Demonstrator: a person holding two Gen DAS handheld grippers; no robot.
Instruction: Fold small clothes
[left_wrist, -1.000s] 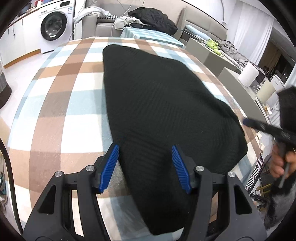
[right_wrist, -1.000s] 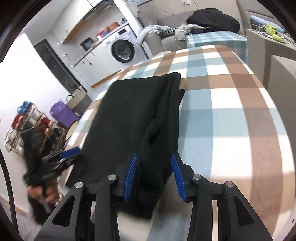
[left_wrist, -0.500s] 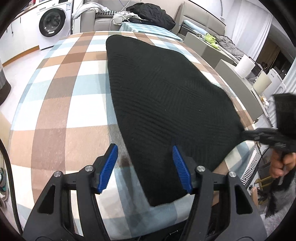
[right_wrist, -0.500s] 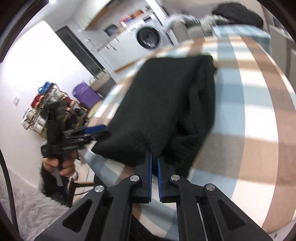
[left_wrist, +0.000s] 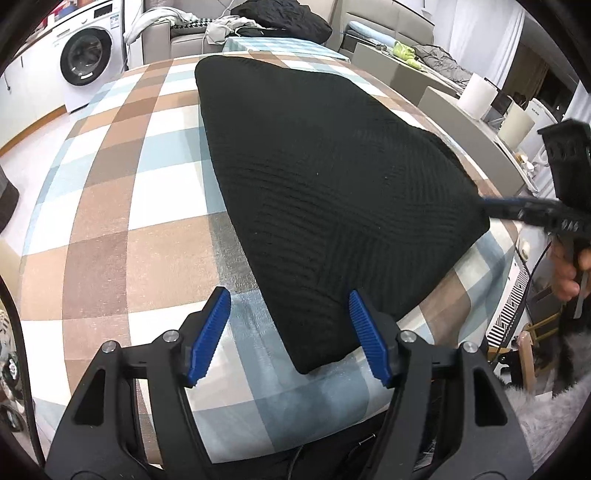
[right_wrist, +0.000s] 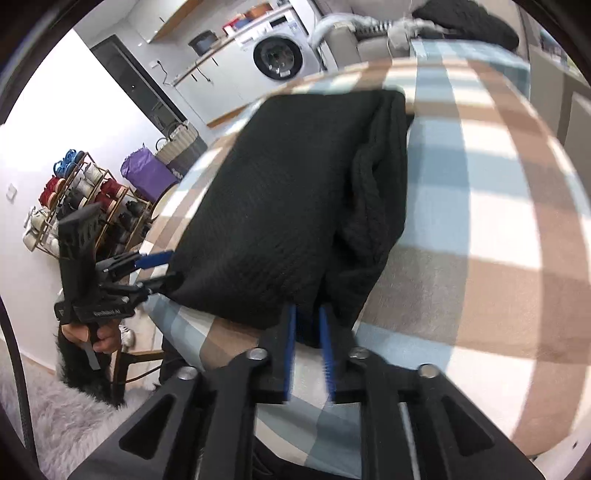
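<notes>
Black knitted garment (left_wrist: 332, 192): lies folded flat on the bench (left_wrist: 110, 192), which is covered in a brown, blue and white check. In the left wrist view it fills the centre of the frame, narrowing to a corner at lower centre.

Left tongs (left_wrist: 290, 334): lower centre of the left wrist view, jaws wide apart and just opened further. The garment's near corner lies between the blue pads (left_wrist: 208, 332), and neither pad presses on it.

Right tongs (right_wrist: 308, 349): lower centre of the right wrist view, jaws narrowly apart after opening again from a near-shut position. The garment's near edge sits between the pads; whether they still pinch it cannot be told.

Seen only in the right wrist view: a thicker rolled fold (right_wrist: 376, 199) along the garment's right side, a shoe rack (right_wrist: 74, 199) at left, a purple bag (right_wrist: 147, 175) beside it, and the left tongs from the side at the garment's left corner, with the hand (right_wrist: 98, 336) gripping the handle.

Seen only in the left wrist view: the knit's ribbed pattern across the top layer, the right tongs at the right edge of the frame touching the garment's right corner, and two white lamps (left_wrist: 480, 96) at upper right.

Seen in both: a washing machine (left_wrist: 88, 59) at the top of the frame and a sofa (left_wrist: 192, 33) heaped with clothes.
</notes>
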